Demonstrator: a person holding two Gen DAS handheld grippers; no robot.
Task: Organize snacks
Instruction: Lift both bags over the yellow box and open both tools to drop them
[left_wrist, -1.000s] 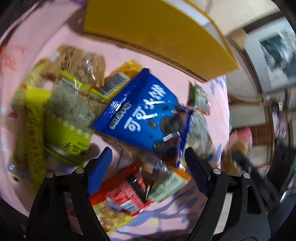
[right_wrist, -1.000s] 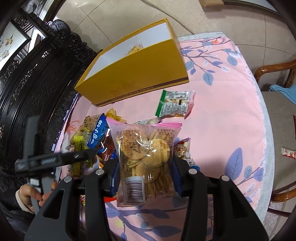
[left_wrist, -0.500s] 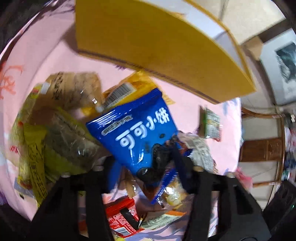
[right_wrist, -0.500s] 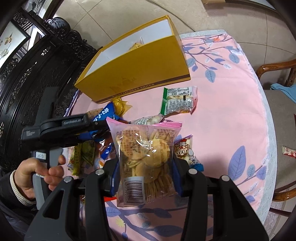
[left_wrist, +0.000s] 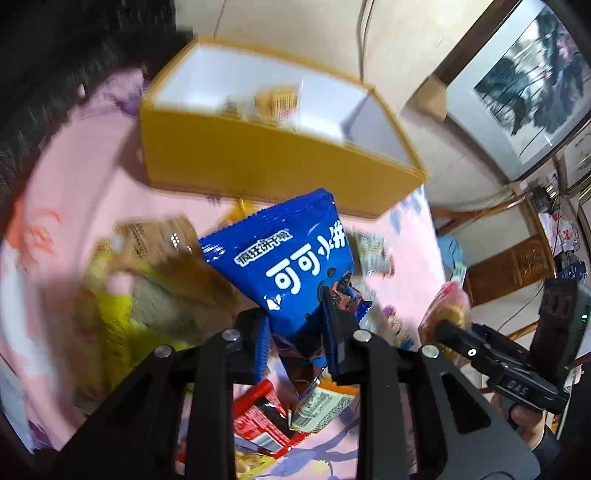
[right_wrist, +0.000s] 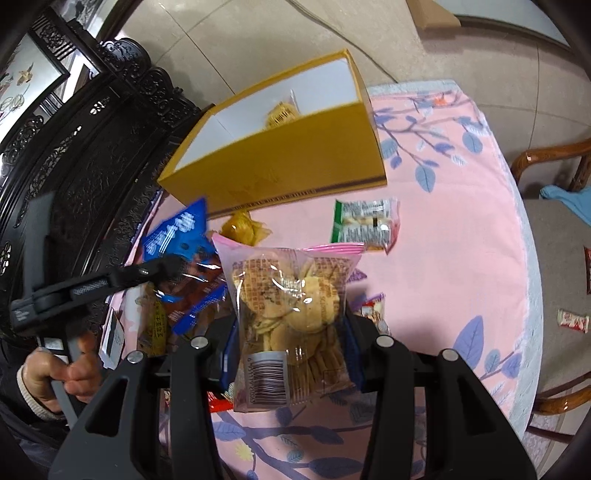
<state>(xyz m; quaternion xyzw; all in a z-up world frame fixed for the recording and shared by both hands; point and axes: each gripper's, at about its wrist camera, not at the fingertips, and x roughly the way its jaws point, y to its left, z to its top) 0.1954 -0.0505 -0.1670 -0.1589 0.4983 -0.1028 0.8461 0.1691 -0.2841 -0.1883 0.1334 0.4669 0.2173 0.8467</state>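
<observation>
the left gripper (left_wrist: 297, 325) fingers are clenched on the blue packet (left_wrist: 295, 266) above the table (right_wrist: 443, 258), the right gripper (right_wrist: 291, 343) grasps the cracker bag (right_wrist: 291, 306); carry each level over the yellow box (right_wrist: 295, 155) before releasing.

Home dining room: carved dark wood cabinet (right_wrist: 92, 155), wooden armchair (right_wrist: 554, 166), framed picture (left_wrist: 532, 74), floral pink-clothed bench (right_wrist: 461, 240), tiled floor (right_wrist: 229, 48).

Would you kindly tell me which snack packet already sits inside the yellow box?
The small yellow packet against the white inner wall of the yellow box; all others are outside.
</observation>
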